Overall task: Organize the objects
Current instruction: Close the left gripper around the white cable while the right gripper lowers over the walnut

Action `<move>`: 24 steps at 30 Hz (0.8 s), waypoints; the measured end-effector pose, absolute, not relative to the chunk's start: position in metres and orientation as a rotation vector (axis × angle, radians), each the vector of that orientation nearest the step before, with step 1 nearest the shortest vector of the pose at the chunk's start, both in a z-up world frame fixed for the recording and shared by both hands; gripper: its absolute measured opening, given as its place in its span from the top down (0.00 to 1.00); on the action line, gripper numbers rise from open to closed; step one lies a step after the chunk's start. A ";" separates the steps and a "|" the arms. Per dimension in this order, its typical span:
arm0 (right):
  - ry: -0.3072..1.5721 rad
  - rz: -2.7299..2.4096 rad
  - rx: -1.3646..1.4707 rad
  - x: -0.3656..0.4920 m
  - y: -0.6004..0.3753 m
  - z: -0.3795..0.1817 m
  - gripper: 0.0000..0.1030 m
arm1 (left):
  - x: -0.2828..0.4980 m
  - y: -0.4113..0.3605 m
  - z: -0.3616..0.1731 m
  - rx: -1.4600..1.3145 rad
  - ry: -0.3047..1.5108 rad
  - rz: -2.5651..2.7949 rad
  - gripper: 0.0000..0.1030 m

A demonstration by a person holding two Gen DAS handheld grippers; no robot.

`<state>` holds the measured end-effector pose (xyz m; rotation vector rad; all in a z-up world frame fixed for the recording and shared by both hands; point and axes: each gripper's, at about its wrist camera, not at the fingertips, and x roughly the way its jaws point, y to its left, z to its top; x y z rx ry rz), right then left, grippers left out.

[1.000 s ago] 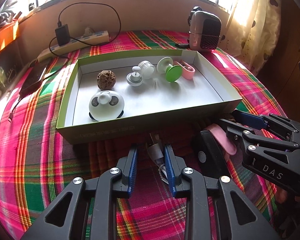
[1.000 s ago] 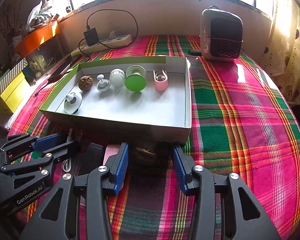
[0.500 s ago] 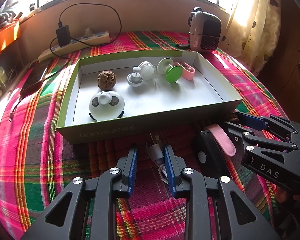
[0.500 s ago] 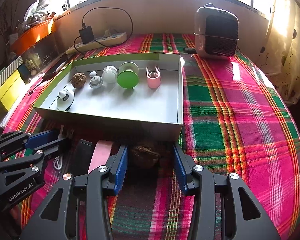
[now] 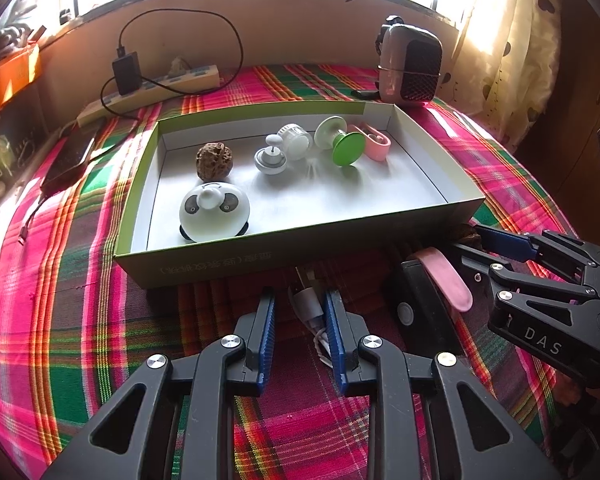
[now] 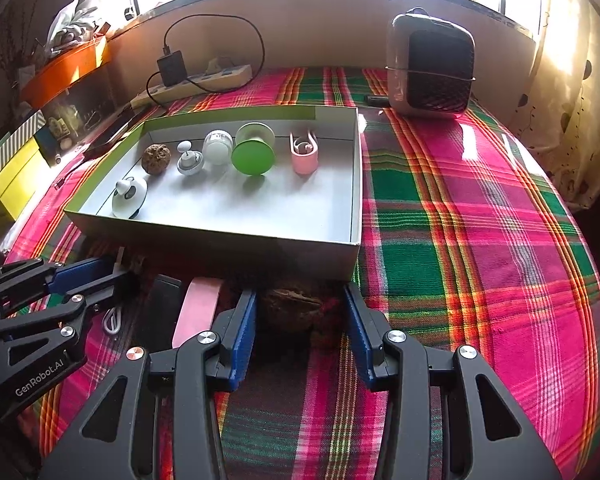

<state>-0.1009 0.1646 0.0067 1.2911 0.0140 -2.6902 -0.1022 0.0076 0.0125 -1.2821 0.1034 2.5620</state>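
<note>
A green-edged box (image 5: 292,240) (image 6: 220,236) on the plaid cloth holds a walnut (image 5: 214,161), a panda-faced white dome (image 5: 214,212), a white knob (image 5: 270,158), a white jar (image 5: 296,142), a green disc (image 5: 343,148) and a pink clip (image 5: 374,146). My left gripper (image 5: 299,312) is open around a white cable plug (image 5: 308,304) on the cloth before the box. My right gripper (image 6: 300,312) is open around a second brown walnut (image 6: 292,308); its jaws stand apart from the nut. A black case (image 5: 420,312) with a pink strip (image 5: 446,280) lies between the grippers.
A heater (image 6: 430,72) stands at the back right. A power strip with a black charger (image 5: 148,88) lies at the back left, with a phone (image 5: 68,160) near it. Curtain hangs at the right; orange shelf (image 6: 66,70) at the left.
My right gripper has moved forward so the brown walnut now lies between its jaws. The left gripper has hardly moved.
</note>
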 end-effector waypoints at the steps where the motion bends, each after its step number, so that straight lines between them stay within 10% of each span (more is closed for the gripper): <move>1: 0.012 -2.688 1.289 -0.100 0.165 0.007 0.62 | -0.102 0.008 0.012 -1.283 0.104 2.563 0.80; 24: -0.003 -2.675 1.282 -0.100 0.167 0.007 0.68 | -0.104 0.005 0.013 -1.277 0.101 2.577 0.86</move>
